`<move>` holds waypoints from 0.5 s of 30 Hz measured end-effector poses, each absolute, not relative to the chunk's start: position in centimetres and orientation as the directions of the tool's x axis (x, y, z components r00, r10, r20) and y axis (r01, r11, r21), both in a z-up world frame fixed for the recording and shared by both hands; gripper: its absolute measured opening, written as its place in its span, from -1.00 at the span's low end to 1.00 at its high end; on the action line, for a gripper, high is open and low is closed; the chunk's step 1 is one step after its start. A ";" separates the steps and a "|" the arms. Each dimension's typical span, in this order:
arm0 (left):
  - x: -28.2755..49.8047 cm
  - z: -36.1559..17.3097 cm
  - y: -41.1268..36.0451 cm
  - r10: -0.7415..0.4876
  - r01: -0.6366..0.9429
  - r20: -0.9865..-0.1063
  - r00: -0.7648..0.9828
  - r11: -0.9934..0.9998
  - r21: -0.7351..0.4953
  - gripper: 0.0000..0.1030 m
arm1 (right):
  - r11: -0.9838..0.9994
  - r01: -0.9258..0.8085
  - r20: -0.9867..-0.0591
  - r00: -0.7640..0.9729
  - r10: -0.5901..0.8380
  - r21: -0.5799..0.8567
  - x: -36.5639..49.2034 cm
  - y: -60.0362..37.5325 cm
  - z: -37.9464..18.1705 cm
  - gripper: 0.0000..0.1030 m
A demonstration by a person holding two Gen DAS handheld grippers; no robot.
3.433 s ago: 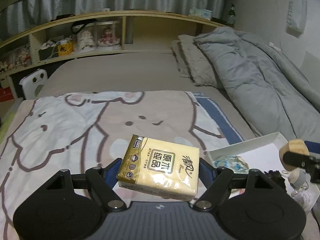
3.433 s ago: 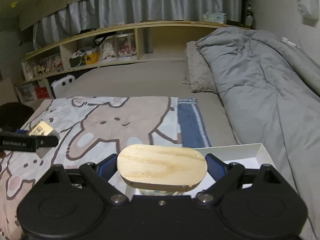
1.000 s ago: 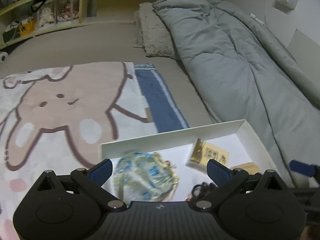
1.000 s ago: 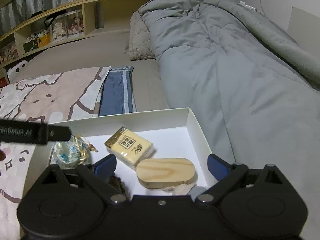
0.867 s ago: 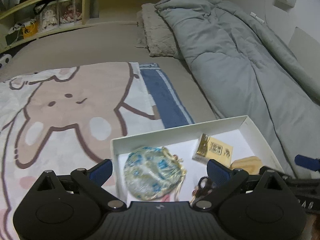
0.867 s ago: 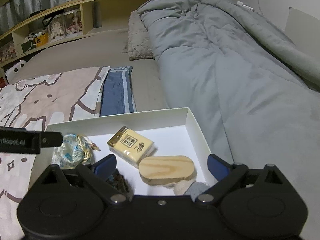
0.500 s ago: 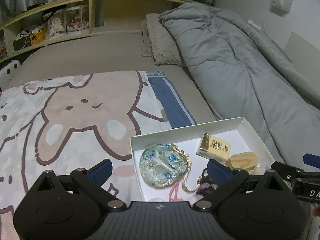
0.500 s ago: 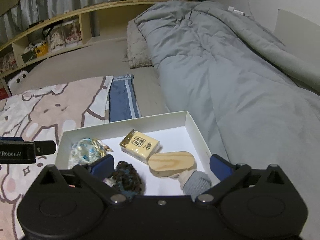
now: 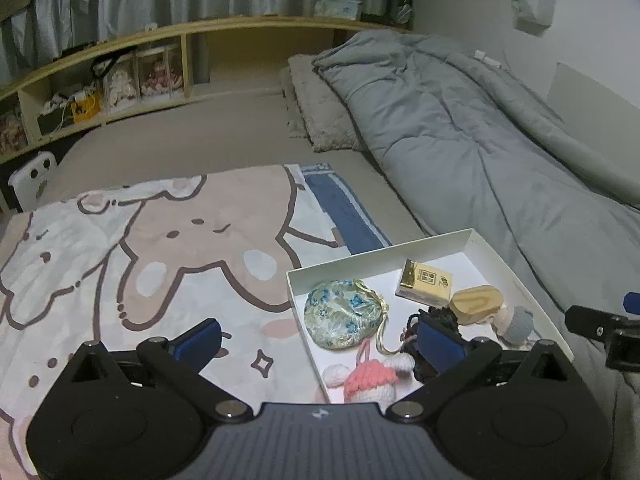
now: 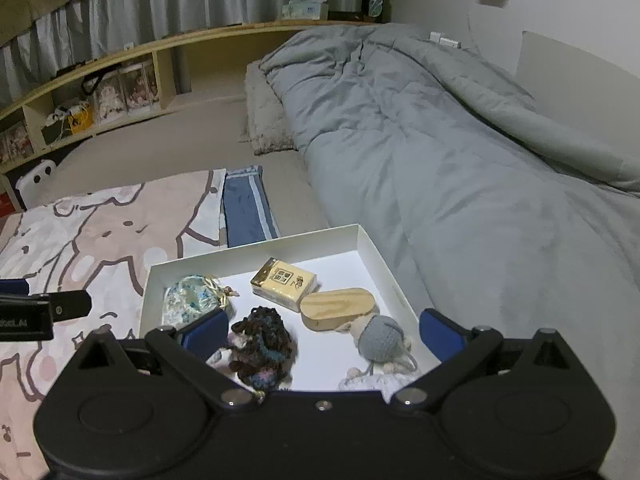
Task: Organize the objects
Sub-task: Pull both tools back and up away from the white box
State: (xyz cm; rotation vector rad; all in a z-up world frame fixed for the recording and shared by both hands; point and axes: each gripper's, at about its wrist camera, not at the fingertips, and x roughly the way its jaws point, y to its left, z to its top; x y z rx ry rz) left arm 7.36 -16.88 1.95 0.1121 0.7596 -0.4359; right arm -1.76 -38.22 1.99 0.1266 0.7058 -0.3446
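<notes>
Two grippers hang over a bed, and both are wide open with nothing in them. On the left side of the bed lies a blanket (image 9: 172, 240) with a big cartoon animal drawn on it. The left gripper (image 9: 318, 338) is above the edge of this blanket, and its blue fingers (image 9: 198, 338) stand far apart. Just beside the blanket sits a white box (image 10: 372, 248) with low walls. At the left end of the box rests a flowery cloth pouch (image 9: 344, 318) with a gold string. Near it lies a pink and white knitted toy (image 9: 370, 378). In the middle is a dark woolly thing (image 10: 262, 344). Behind it lies a yellow pack of tissues (image 10: 284, 282), and touching that pack on its right is a flat oval piece of wood (image 10: 338, 308). A small doll with a gray knitted hat (image 10: 380, 338) lies in front of the wood. The right gripper (image 10: 322, 330) is above the near side of the box. To the right a big gray quilt (image 10: 440, 152) covers the bed.
</notes>
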 end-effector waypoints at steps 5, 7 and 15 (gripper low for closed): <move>4.9 2.7 -15.8 -0.369 0.453 -0.666 0.648 0.890 -0.052 0.99 | 0.936 0.353 -0.633 0.723 -0.278 -0.007 -4.3 -37.7 2.8 1.00; 4.0 2.9 -15.6 -0.373 0.460 -0.659 0.653 0.887 -0.046 0.99 | 0.938 0.347 -0.625 0.731 -0.274 -0.004 -5.3 -37.3 3.0 1.00; 1.0 2.9 -14.6 -0.401 0.490 -0.646 0.650 0.871 -0.047 0.99 | 0.933 0.360 -0.622 0.731 -0.279 0.005 -8.8 -36.2 2.4 1.00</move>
